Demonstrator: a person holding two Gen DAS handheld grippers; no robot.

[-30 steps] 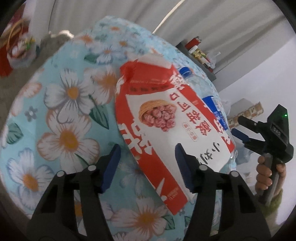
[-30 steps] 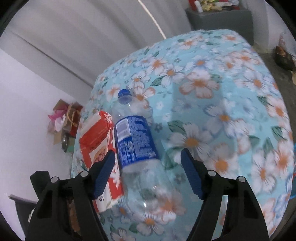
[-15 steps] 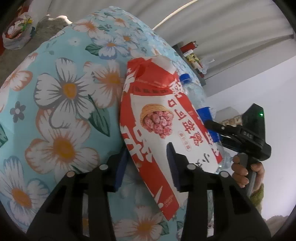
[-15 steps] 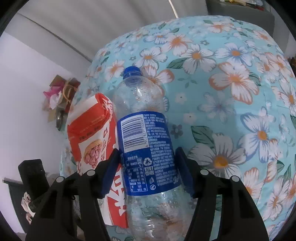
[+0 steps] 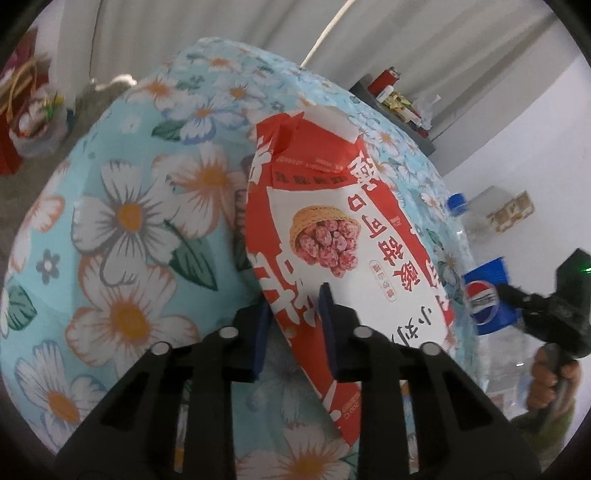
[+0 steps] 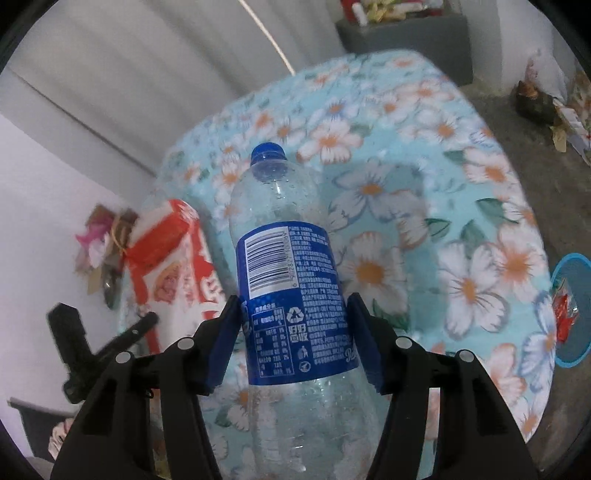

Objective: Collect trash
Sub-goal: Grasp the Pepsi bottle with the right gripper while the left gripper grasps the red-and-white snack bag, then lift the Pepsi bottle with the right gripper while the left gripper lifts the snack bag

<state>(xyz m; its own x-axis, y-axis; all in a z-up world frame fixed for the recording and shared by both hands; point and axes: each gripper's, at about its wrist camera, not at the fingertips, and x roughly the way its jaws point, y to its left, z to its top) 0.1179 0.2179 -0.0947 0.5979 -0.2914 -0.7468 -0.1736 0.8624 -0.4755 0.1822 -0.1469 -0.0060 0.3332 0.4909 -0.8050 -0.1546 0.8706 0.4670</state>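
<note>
The bench (image 5: pixel 122 206) wore a blue cloth printed with white flowers; a grey shelf (image 6: pixel 406 33) of small clutter stood beyond its far end, and a blue bin (image 6: pixel 570 314) with red trash sat at its right. The left gripper (image 5: pixel 295 328) was closing its narrow jaws on the lower edge of a red-and-white snack bag (image 5: pixel 332 236) printed with Chinese characters. Just right of it, the right gripper (image 6: pixel 293 339) was closing on an empty Pepsi bottle (image 6: pixel 291 295), pads against its blue barcoded label.
</note>
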